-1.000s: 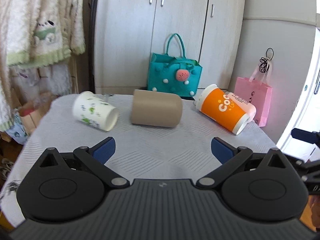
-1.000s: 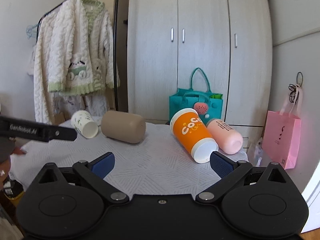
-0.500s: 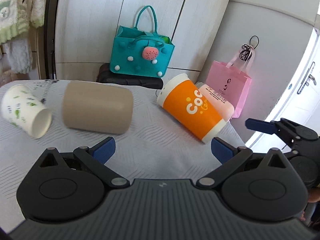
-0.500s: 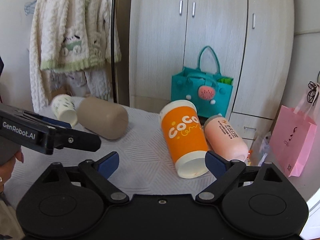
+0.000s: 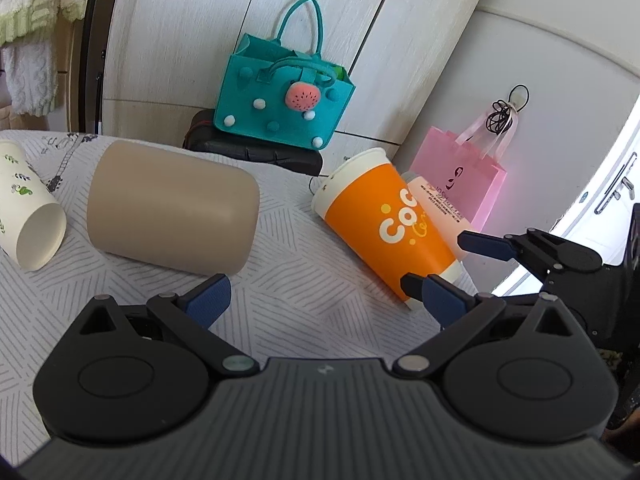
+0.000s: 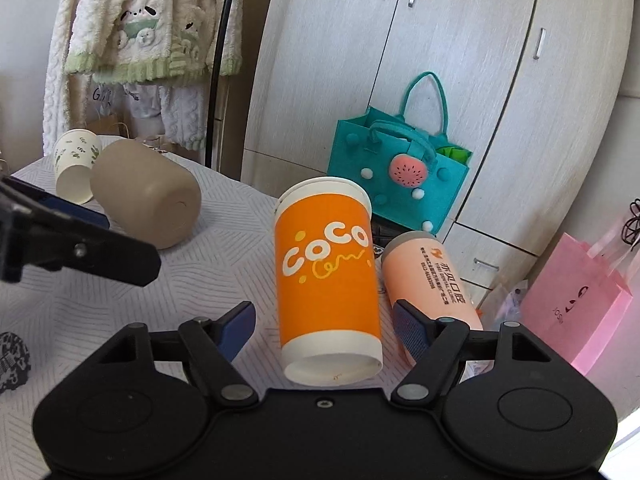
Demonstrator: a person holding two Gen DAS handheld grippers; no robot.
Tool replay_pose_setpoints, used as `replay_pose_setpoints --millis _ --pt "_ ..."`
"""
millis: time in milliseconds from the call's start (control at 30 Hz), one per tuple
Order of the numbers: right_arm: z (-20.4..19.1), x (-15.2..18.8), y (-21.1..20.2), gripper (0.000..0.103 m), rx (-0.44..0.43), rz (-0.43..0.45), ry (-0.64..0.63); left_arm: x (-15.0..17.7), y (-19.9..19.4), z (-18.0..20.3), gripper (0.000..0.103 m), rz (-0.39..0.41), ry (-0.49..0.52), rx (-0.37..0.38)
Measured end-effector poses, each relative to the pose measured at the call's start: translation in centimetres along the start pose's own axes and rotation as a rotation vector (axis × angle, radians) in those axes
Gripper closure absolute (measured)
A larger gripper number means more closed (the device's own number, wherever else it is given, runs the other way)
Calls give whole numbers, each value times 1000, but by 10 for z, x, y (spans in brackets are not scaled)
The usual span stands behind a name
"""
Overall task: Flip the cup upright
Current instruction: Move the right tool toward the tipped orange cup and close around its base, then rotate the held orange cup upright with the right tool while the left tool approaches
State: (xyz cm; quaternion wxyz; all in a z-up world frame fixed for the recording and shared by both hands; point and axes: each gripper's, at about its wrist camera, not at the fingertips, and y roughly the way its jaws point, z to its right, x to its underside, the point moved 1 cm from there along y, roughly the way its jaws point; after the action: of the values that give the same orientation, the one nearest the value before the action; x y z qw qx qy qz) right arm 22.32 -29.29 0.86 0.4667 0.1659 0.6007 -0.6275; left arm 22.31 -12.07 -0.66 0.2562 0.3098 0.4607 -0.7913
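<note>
Both jaws gape; only the right wrist view shows the orange cup's (image 6: 329, 280) open mouth.

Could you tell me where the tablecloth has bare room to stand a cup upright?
The widest bare patch lies between the tan cup and the orange cup, running toward the left tool. It is crowded on the right, where the pink cup lies against the orange one, and between the tan cup and the white paper cup.
</note>
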Motion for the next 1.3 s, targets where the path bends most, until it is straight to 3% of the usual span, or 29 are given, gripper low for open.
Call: replay_pose_setpoints --millis 233,300,333,533,1300 --pt "-3 -2 11 27 -2 11 -10 0 3 -1 0 -13 13 -3" --pt "-3 -3 15 31 18 2 -15 0 3 -3 0 -11 6 -5" --pt "-3 -3 16 37 33 -7 -23 1 2 -4 0 -10 0 -7" --pt "-11 -4 12 37 52 -7 -25 3 -4 -10 0 -6 -18 -10" --pt "-87 15 -83 38 47 95 -27 26 -72 -31 0 10 -38 15"
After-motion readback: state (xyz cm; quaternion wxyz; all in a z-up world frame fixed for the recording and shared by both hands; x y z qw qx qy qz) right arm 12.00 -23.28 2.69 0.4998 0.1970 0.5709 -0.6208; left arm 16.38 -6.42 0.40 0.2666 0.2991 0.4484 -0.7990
